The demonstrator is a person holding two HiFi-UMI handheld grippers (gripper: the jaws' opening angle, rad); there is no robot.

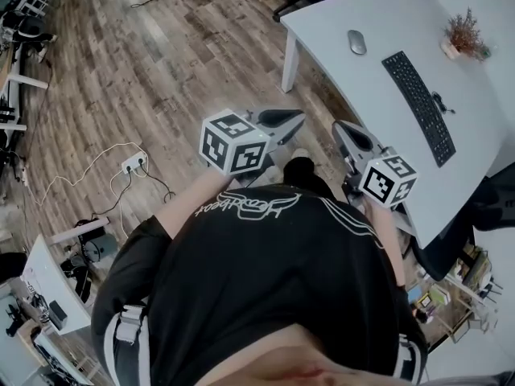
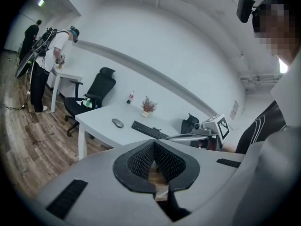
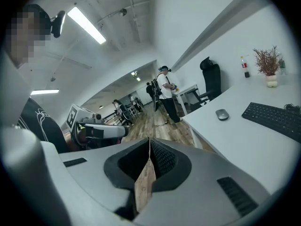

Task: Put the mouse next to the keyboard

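A person in a black shirt stands on a wood floor beside a white table (image 1: 338, 71), holding a gripper in each hand at chest height, short of the table's edge. The left gripper (image 1: 283, 121) has its jaws pressed together with nothing between them. The right gripper (image 1: 348, 133) is likewise closed and empty. The grey mouse (image 1: 356, 42) lies near the table's short end, close to the corner over the floor. The black keyboard (image 1: 418, 105) lies apart from it, toward the table's middle. A small potted plant (image 1: 464, 37) stands near the far edge.
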